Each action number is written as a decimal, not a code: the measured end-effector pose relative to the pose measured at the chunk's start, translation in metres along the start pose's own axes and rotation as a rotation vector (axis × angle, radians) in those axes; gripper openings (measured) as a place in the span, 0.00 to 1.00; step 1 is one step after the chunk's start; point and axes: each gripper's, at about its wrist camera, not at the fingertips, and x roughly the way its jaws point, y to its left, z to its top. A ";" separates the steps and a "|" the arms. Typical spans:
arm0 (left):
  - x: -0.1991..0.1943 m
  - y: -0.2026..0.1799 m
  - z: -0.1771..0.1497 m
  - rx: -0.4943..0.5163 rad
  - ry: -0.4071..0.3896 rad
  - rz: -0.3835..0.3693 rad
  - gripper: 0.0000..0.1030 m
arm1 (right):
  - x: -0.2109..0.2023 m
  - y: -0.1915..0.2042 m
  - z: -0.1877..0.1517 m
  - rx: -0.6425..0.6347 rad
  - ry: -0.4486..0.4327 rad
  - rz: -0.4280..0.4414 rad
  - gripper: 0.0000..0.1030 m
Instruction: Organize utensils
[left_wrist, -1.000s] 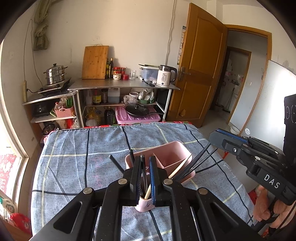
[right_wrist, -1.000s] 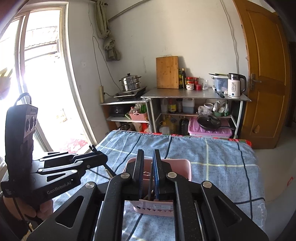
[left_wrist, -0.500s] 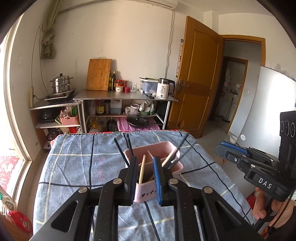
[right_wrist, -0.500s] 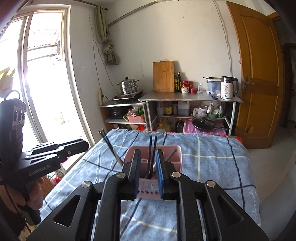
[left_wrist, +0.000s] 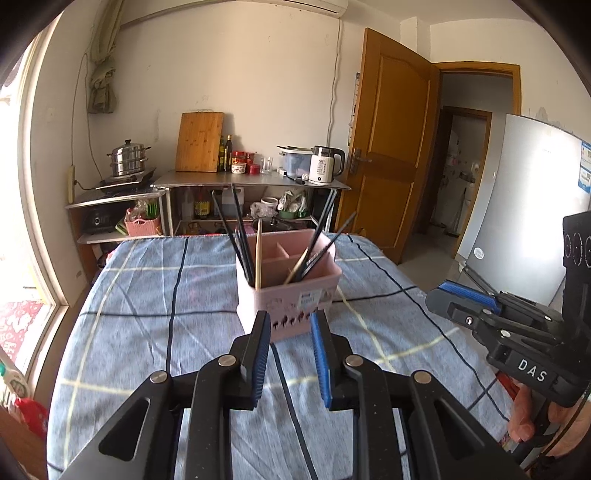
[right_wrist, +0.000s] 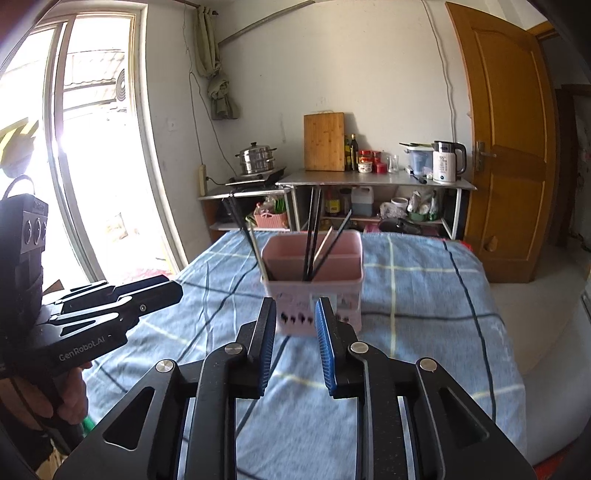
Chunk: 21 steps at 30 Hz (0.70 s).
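Standing chopsticks (left_wrist: 242, 236) in pink holder (left_wrist: 291, 295), both grippers' fingers just opening, nothing between them

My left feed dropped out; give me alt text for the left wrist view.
The left tongs are open and empty in front of a pink plastic utensil caddy holding black and wooden chopsticks, on a blue checked tablecloth. The right tongs hover at the right edge.

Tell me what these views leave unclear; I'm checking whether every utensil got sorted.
- Left wrist: pink holder base hidden behind open left gripper jaws.
- Right wrist: holder's dividers hidden by its near wall.
- Chopsticks: exact count unclear, overlapping.
- Holder label: too small.
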 end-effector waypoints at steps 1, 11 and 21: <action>-0.003 -0.001 -0.004 -0.003 -0.003 0.001 0.22 | -0.002 0.001 -0.005 0.002 0.004 0.000 0.23; -0.029 -0.017 -0.053 0.015 -0.016 0.038 0.22 | -0.022 0.007 -0.054 0.022 0.038 -0.019 0.23; -0.041 -0.029 -0.089 0.023 -0.001 0.029 0.22 | -0.041 0.014 -0.084 0.006 0.047 -0.033 0.23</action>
